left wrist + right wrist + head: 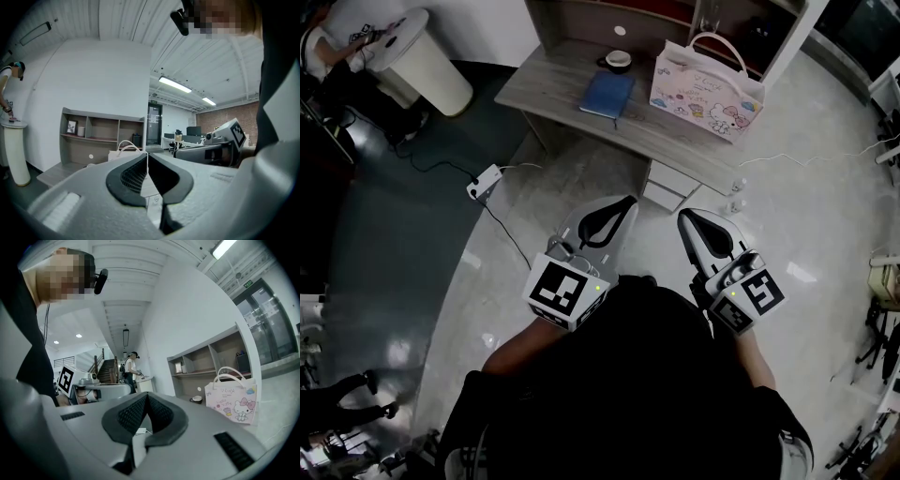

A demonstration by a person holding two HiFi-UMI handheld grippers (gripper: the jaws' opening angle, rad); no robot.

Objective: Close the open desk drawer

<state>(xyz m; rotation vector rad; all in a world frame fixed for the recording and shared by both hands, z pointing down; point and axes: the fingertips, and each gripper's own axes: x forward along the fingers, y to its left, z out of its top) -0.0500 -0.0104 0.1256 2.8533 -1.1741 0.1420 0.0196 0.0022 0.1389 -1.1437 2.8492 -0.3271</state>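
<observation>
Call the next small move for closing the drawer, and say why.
Probably ease the right tongs forward until their tips meet the front of the open drawer. They are shut, empty and held short of it. The drawer juts out from under the desk, just ahead.

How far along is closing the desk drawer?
Nothing looks done: the drawer juts out under the desk. Nothing is in hand: the left gripper and right gripper are both shut, empty, held short of it. Left: reach the drawer front and push it in.
</observation>
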